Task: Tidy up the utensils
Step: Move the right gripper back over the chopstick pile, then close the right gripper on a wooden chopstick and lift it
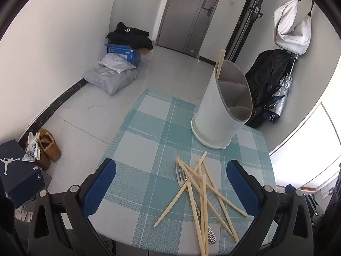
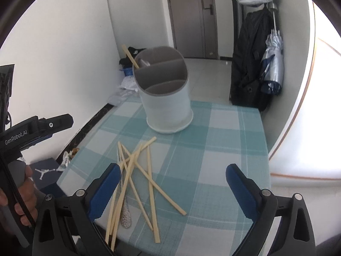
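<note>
The left gripper (image 1: 171, 183) hung wide open and empty above the near edge of the table (image 1: 140, 128). Loose chopsticks (image 1: 204, 189) lay crossed over a fork (image 1: 181, 176) just ahead of it, toward its right finger. The right gripper (image 2: 172, 186) was also spread wide, holding nothing, with the same pile beside its left finger. Beyond both stood the white holder (image 2: 166, 98), upright, three compartments, one chopstick (image 1: 220, 63) leaning in its far compartment.
</note>
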